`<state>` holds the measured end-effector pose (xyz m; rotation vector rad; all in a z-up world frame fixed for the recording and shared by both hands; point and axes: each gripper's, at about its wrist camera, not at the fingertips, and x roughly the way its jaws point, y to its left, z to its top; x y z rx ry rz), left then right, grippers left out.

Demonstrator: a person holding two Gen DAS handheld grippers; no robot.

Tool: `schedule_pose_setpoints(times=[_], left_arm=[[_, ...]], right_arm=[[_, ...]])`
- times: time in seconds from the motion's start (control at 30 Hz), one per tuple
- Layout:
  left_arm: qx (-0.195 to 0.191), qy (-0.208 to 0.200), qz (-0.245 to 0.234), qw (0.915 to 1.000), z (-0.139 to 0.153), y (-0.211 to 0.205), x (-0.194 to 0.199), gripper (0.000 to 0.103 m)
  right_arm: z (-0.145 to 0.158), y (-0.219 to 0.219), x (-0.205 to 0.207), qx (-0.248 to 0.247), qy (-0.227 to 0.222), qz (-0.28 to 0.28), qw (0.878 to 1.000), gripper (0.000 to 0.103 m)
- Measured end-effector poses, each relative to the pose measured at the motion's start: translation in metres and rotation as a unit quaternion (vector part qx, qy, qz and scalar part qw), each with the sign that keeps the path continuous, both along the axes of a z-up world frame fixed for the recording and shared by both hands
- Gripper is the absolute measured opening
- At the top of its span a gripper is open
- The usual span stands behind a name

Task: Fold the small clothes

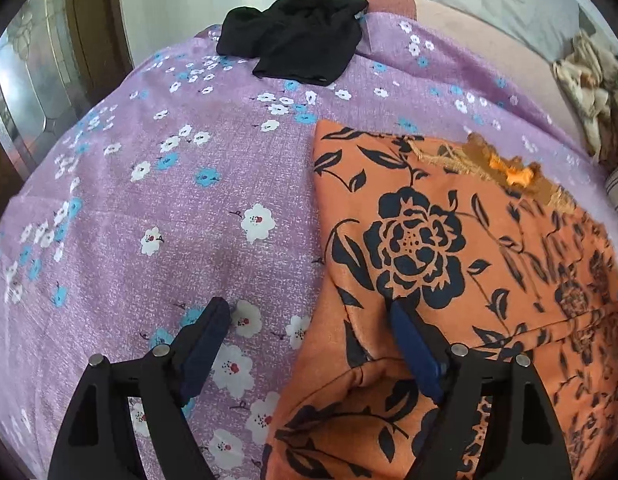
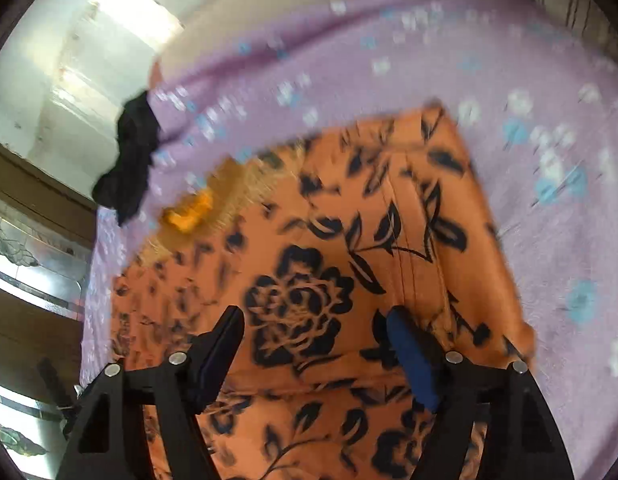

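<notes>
An orange garment with a black flower print [image 1: 449, 240] [image 2: 309, 240] lies folded flat on a purple flowered bedsheet [image 1: 149, 200] [image 2: 549, 240]. Its frayed embroidered neckline [image 1: 517, 172] [image 2: 189, 208] shows at the far edge. My left gripper [image 1: 309, 312] is open at the garment's left edge, with one finger over the sheet and the other over the cloth, and nothing is gripped. My right gripper [image 2: 315, 316] is open just above the middle of the garment with nothing between its fingers. A crumpled black garment [image 1: 297, 32] [image 2: 129, 160] lies at the far edge of the bed.
A wooden cabinet with glass panels [image 1: 29, 100] [image 2: 37, 264] stands beyond the bed's left side. A cream bundle of cloth [image 1: 589, 88] and a striped pillow [image 2: 569, 4] lie at the right. Bare sheet stretches left of the orange garment.
</notes>
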<state>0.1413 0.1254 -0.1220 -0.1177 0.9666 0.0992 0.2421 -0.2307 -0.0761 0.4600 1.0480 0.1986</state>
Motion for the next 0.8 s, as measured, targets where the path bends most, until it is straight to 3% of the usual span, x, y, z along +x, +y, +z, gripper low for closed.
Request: schedule_pose_setpoints(times=[0.1, 0.23, 0.4, 0.57, 0.8], left_arm=[[-0.011, -0.007, 0.004, 0.9999, 0.004, 0.006, -0.004, 0.083], [-0.025, -0.020, -0.018, 0.9993, 0.020, 0.008, -0.033, 0.083], [-0.044, -0.031, -0.045, 0.9975, 0.051, 0.016, -0.099, 0.083], [-0.079, 0.015, -0.036, 0.9961, 0.052, 0.028, -0.160, 0.083], [-0.121, 0.085, 0.007, 0.9890, 0.026, 0.025, -0.215, 0.083]], right_arm=[[0.027, -0.008, -0.032, -0.034, -0.019, 0.015, 0.999, 0.080], [0.036, -0.040, -0.080, -0.065, 0.032, 0.032, 0.997, 0.080], [0.025, -0.078, -0.159, -0.047, 0.091, 0.049, 0.993, 0.080], [0.007, -0.076, -0.198, 0.006, 0.122, 0.075, 0.990, 0.080], [-0.013, -0.059, -0.224, 0.014, 0.169, 0.104, 0.980, 0.076]])
